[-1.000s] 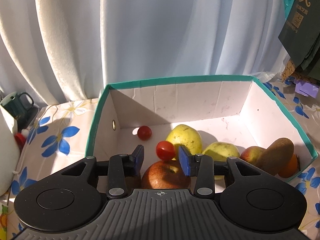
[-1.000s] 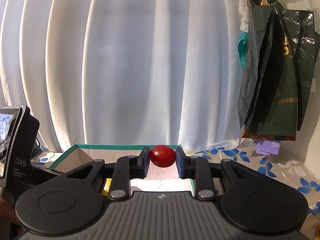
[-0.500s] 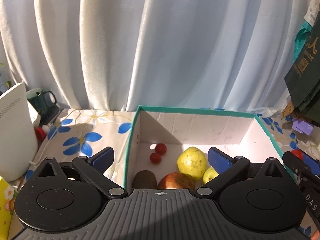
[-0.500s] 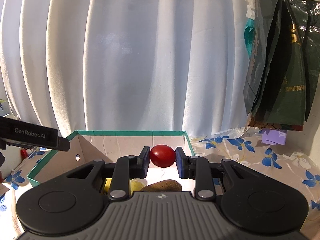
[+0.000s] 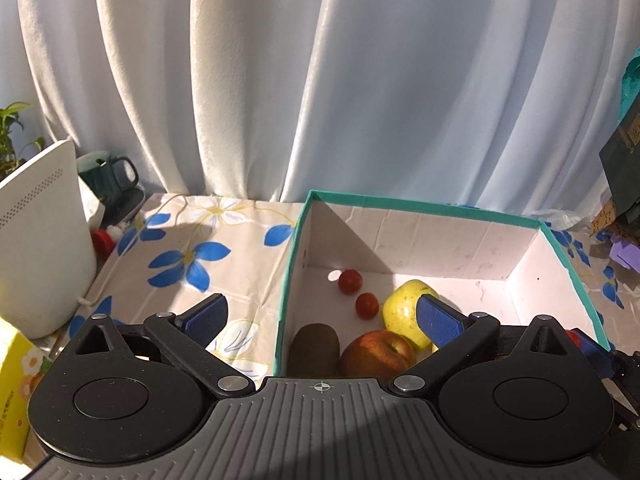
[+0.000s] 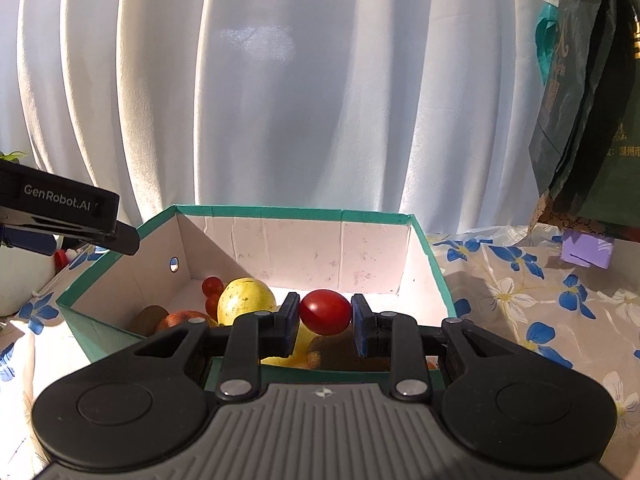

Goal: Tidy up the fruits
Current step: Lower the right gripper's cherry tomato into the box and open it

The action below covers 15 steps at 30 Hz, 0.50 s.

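A white box with a teal rim (image 5: 420, 203) (image 6: 296, 213) holds two cherry tomatoes (image 5: 350, 281), a yellow-green pear (image 5: 402, 306), a red apple (image 5: 380, 354) and a kiwi (image 5: 314, 348). My left gripper (image 5: 320, 318) stands wide open above the box's near left corner, nothing between its blue pads. My right gripper (image 6: 326, 312) is shut on a red cherry tomato (image 6: 325, 312), held over the box's near edge. In the right wrist view the left gripper's body (image 6: 60, 210) shows at the left edge.
A floral cloth (image 5: 208, 256) covers the table. At the left stand a white appliance (image 5: 36, 240), a dark green mug (image 5: 108, 178) and a yellow carton (image 5: 14, 380). Dark green bags (image 6: 588, 120) hang at the right above a purple box (image 6: 586, 248). White curtains fill the back.
My left gripper let go of a cherry tomato into the box, opened wide and pulled back up and to the left. My right gripper sank toward the box with its tomato.
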{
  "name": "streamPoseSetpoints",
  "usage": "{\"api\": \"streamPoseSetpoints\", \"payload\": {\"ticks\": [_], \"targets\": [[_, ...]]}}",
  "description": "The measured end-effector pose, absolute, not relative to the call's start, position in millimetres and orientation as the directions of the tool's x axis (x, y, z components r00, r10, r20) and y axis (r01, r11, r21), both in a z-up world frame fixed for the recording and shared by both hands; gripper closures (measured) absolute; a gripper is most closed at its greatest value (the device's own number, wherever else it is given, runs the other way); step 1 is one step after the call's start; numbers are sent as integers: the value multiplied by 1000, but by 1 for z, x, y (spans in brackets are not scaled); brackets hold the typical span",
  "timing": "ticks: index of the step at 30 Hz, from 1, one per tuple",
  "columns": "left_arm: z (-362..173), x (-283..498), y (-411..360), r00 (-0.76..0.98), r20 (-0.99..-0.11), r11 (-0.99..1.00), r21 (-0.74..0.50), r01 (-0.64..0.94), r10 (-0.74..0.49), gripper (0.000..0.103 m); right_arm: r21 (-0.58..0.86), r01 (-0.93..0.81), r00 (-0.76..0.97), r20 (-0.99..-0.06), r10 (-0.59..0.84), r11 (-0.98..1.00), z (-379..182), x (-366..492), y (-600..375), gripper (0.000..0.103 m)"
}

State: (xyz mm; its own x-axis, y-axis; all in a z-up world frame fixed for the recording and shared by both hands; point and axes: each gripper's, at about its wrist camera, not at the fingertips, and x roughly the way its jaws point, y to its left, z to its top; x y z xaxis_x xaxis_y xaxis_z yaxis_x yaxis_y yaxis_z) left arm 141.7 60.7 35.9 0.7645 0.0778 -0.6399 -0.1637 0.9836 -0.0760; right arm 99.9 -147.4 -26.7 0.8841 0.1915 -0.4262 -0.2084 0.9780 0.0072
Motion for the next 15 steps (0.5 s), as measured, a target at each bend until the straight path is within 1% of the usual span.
{"api": "streamPoseSetpoints", "payload": {"ticks": [15], "targets": [[33,147,59,753,-652,984,-59,-168,89,0,-43,-268,864,-453,220,963,-40,112,-129,76]]}}
